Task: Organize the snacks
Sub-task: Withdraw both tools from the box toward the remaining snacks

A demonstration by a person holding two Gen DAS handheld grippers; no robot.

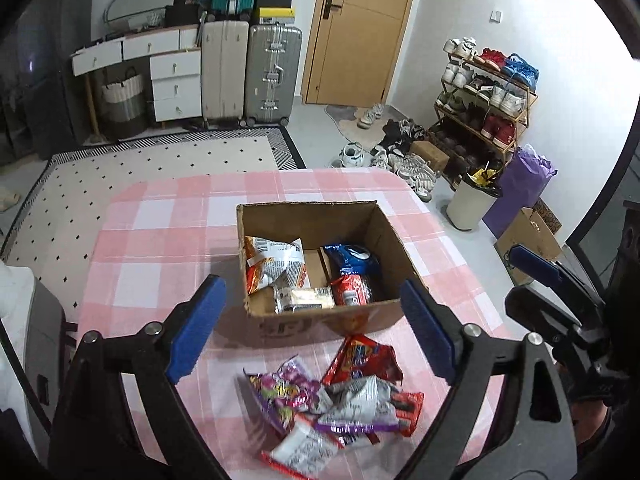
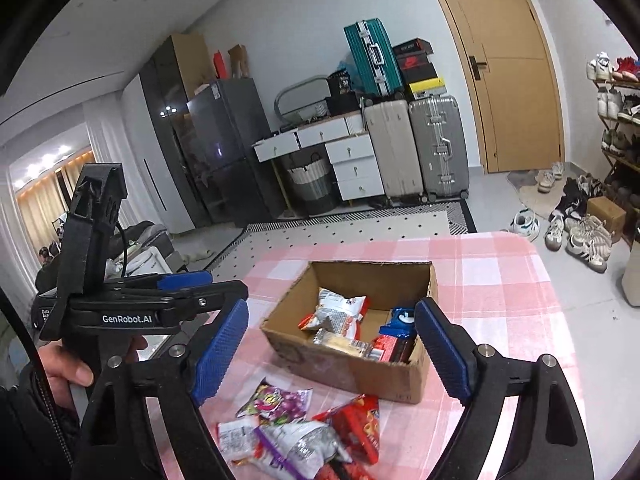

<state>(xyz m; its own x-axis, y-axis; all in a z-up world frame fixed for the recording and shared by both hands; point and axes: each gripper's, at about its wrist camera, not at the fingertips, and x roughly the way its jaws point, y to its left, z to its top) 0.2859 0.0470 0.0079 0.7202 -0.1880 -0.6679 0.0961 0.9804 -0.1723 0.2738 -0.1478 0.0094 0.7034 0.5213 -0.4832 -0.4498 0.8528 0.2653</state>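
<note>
Snacks half sorted: both grippers, left gripper (image 1: 310, 326) and right gripper (image 2: 330, 350), gape empty above the cardboard box (image 1: 360, 312); next, picking from the loose packets (image 1: 336, 396) on the table

Cardboard box (image 1: 320, 316) open-topped mid-table, mouth unobstructed from above. Snack pile (image 1: 336, 404) crowds near table edge just in front of box. Pink check table (image 1: 160, 240) bare toward left and far edges. Left tongs (image 1: 314, 330) gape empty; right tongs (image 2: 332, 354) gape empty.
</note>
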